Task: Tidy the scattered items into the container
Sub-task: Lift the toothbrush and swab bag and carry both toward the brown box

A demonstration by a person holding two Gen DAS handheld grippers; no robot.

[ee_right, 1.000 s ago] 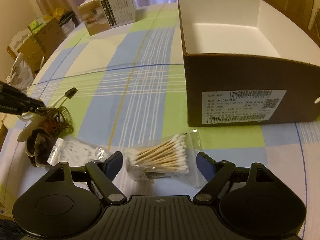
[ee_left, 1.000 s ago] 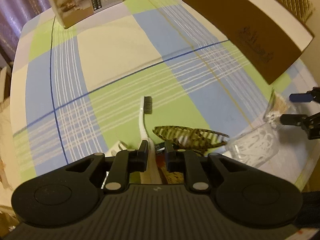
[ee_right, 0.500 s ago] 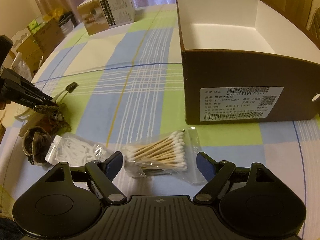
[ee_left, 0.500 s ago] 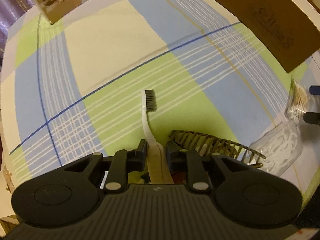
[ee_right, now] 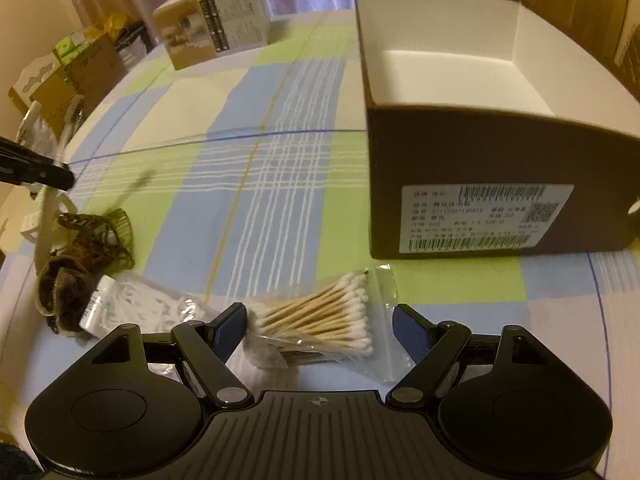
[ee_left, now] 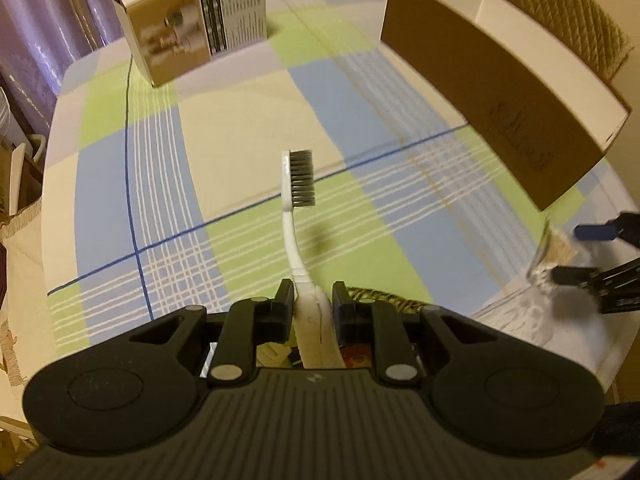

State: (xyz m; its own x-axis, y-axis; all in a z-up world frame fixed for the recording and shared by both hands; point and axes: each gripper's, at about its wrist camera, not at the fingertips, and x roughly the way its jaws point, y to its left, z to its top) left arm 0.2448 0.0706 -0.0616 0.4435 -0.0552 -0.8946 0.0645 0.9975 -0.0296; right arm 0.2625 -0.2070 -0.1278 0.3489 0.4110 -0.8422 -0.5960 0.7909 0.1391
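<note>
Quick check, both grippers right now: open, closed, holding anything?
Left gripper: closed on the toothbrush handle, brush lifted off the table.
Right gripper: open, holding nothing, fingers either side of the bag of cotton swabs.

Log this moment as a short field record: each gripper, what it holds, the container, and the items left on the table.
left gripper: shut on toothbrush, lifted off the cloth
right gripper: open, jaws either side of swab bag
box: open top, nothing visible inside
on table: swab bag, floss bag, hair clip
far side: small carton, upright
tablecloth: plaid
</note>
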